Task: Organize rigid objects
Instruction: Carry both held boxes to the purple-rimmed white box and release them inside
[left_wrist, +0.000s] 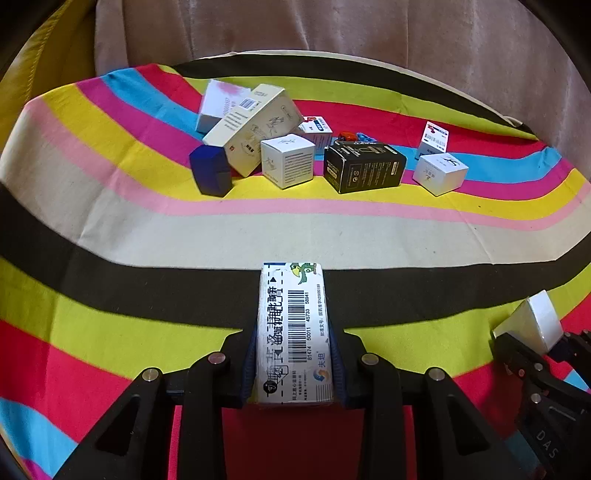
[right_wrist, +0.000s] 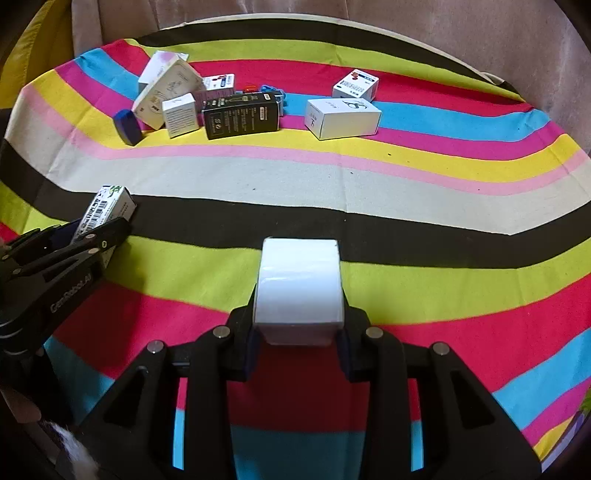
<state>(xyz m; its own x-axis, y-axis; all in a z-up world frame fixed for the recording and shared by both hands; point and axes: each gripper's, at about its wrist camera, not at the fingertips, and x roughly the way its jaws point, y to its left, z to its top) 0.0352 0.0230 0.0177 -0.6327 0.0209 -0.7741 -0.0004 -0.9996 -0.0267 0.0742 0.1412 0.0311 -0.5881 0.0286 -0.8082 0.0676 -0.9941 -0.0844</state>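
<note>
Left wrist view: the left gripper (left_wrist: 293, 363) is clenched on a narrow white barcode carton (left_wrist: 291, 332), which sits lengthwise between the blue pads and projects forward over the black band of the striped cloth (left_wrist: 110, 229). At the right edge of this view the right gripper (left_wrist: 532, 332) carries a plain white box (left_wrist: 535, 319), tilted. Right wrist view: the right gripper (right_wrist: 298, 332) grasps the same plain white box (right_wrist: 299, 284) by its two sides, above the green and red stripes; the left gripper (right_wrist: 92, 229) with its barcode carton (right_wrist: 107, 206) appears at the left edge, well apart. Remaining items lie toward the far side of the cloth. A left cluster comprises a dark blue case (left_wrist: 211, 169), a long cream carton (left_wrist: 255, 127) leaning over a pink-and-white box (left_wrist: 218, 105), and a small white cube box (left_wrist: 288, 160) just beside the cream carton. A black carton (left_wrist: 364, 168) lies near the cube box. Farther right, a second white box (left_wrist: 439, 173) lies near a small red-and-white printed box (left_wrist: 433, 140). A brown upholstered surface (left_wrist: 332, 33) rises behind the cloth.
</note>
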